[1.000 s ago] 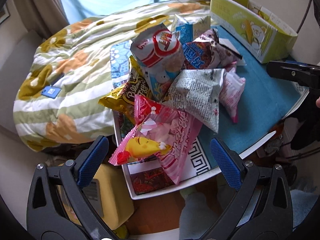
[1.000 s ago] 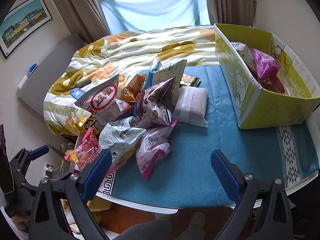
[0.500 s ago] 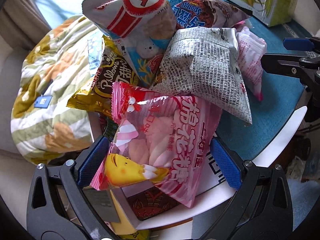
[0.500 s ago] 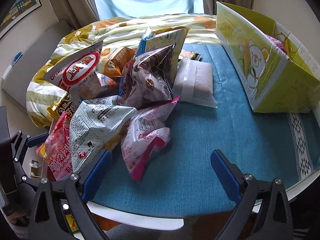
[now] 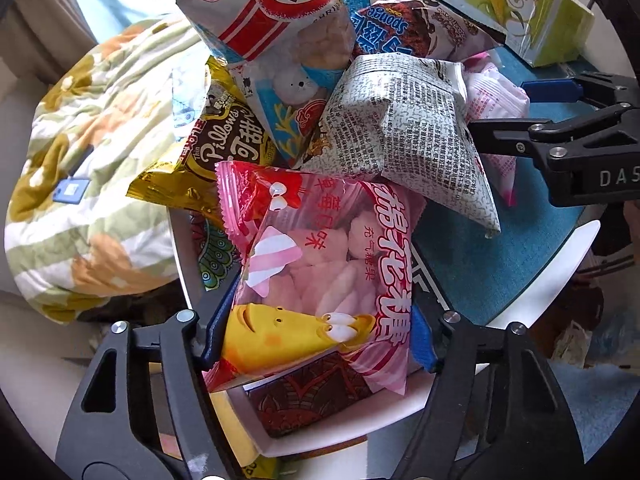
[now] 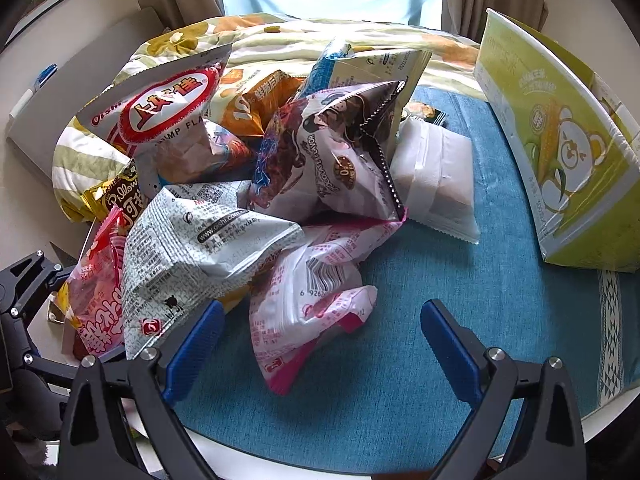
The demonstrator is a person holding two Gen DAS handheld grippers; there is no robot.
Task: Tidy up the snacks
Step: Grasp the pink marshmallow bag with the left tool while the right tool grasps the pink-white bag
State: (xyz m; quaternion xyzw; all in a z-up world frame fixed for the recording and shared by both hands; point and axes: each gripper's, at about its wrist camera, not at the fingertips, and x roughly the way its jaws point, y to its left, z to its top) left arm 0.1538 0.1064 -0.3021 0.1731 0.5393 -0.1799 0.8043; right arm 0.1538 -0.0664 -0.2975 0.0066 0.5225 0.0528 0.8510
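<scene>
The left gripper (image 5: 316, 344) is closing its jaws around the lower end of the marshmallow bag (image 5: 320, 272), and its blue pads (image 5: 218, 320) are already lying against both sides of the pink wrapper, so the bag is sitting clamped between them. That bag is lying at the near edge of the snack pile, partly hanging over the white table rim (image 5: 536, 280) at about 6 o'clock of the heap. Above it, toward 12 o'clock, a grey printed bag (image 5: 404, 132), a gold bag (image 5: 224, 152) at 10 o'clock and a red-and-white shrimp chip bag (image 5: 280, 28) are leaning on one another.

The right gripper (image 6: 320, 344) is hanging released over the blue cloth (image 6: 460, 260), its jaws standing wide with nothing pressed between them. The bottom corner of a pink-white bag (image 6: 304, 312) is reaching into the gap without touching either pad. The grey printed bag (image 6: 200, 248) is resting at 10 o'clock from that gripper, just beside its left finger. A brown bag (image 6: 340, 160) is standing at 12 o'clock, a white packet (image 6: 436, 176) is lying at 1 o'clock, and the green box (image 6: 568, 152) is standing at 2 o'clock on the cloth, well apart from the pile. A flowered quilt (image 6: 280, 40) is lying beyond the table
</scene>
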